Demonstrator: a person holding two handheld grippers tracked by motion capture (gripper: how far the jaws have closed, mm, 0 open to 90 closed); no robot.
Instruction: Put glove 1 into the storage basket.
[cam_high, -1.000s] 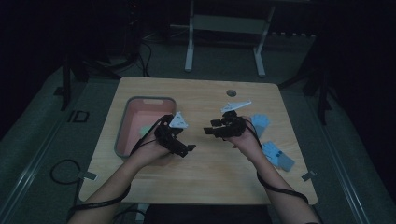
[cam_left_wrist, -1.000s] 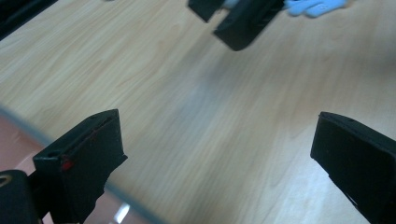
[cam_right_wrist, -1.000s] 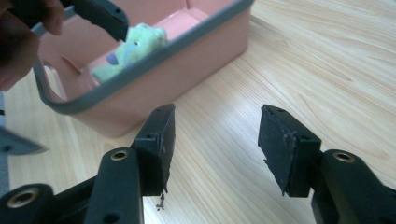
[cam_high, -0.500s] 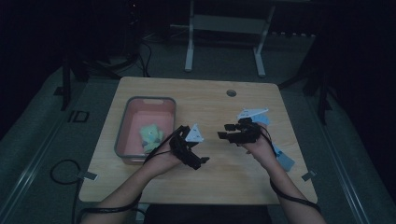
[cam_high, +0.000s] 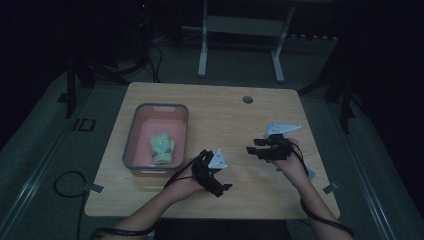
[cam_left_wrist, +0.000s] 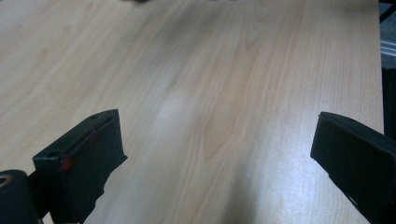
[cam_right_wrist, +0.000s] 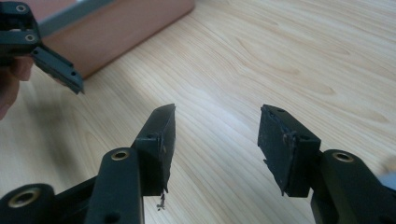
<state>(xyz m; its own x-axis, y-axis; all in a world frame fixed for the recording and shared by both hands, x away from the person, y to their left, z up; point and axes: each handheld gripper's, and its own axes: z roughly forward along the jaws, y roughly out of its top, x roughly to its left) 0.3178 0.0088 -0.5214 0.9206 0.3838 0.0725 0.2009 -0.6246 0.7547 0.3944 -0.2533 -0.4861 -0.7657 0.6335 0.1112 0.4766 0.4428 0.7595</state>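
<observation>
My left gripper (cam_high: 220, 186) hovers low over the wooden table (cam_high: 215, 115) near its front edge, just right of the pink tray (cam_high: 131, 137). Its jaws stand wide apart with only bare wood between them in the left gripper view (cam_left_wrist: 217, 135). My right gripper (cam_high: 252, 148) is held to the right of it and points left. In its own view it (cam_right_wrist: 218, 114) is open with nothing between its fingers. A green cloth (cam_high: 162, 147) lies inside the tray, apart from both grippers.
The tray's side wall (cam_right_wrist: 116, 32) and the left gripper (cam_right_wrist: 42, 51) show ahead of the right gripper. A pale blue piece (cam_high: 310, 174) peeks out beside the right hand. A round hole (cam_high: 247, 99) sits in the far part of the table.
Both hands have drawn back toward the near edge of the table. The left gripper has come away from the tray's right rim, and the green cloth lies uncovered in the tray.
</observation>
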